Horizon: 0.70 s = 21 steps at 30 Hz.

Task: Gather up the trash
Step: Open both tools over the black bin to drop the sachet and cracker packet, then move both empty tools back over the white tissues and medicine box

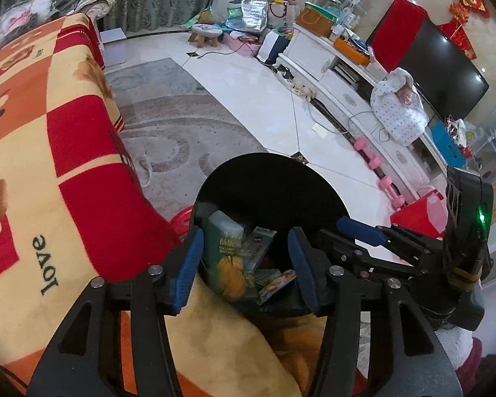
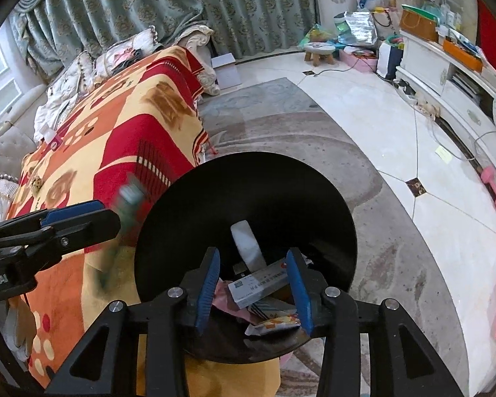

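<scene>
In the left wrist view, the near rim of the round black plastic trash bin [image 1: 268, 178] is hidden behind the left gripper [image 1: 246, 264], whose blue-padded jaws are parted and press on nothing. A green carton [image 1: 225, 251] is seen standing in the bin between the jaws, with small printed wrappers [image 1: 274, 281] beside it; the print cannot be read. The right gripper [image 1: 360, 231] is cut off at the right, its jaws hard to judge here. In the right wrist view, the bin [image 2: 248, 198] is set against the red, orange and cream blanket [image 2: 115, 152]. The right gripper [image 2: 253, 284] is held apart above a white box [image 2: 258, 281]. A green blur [image 2: 129, 198] by the left gripper [image 2: 79, 218] cannot be made out.
</scene>
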Tool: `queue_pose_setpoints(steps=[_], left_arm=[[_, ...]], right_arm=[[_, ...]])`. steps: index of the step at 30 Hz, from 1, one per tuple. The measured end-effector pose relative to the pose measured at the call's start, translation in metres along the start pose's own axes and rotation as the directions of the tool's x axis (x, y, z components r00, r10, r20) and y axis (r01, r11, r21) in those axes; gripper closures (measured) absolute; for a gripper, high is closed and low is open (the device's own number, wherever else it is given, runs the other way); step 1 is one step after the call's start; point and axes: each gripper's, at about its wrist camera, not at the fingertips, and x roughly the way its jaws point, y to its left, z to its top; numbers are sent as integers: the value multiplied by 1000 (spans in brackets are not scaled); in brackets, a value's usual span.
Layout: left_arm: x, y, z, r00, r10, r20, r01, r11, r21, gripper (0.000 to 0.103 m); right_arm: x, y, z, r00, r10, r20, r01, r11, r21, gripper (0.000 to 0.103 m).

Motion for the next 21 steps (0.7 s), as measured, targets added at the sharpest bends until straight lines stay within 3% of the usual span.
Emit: queue_pose_setpoints(steps=[13,21], left_arm=[[-18,36,-15,994,106,-10,-106,993,-56,50],[-38,64,-36,979,206,1,-205,975,-82,50]], right_arm=[[7,22,-2,999,23,-25,-24,999,-42,62],[8,57,-3,998,47,-39,-51,993,-106,61]])
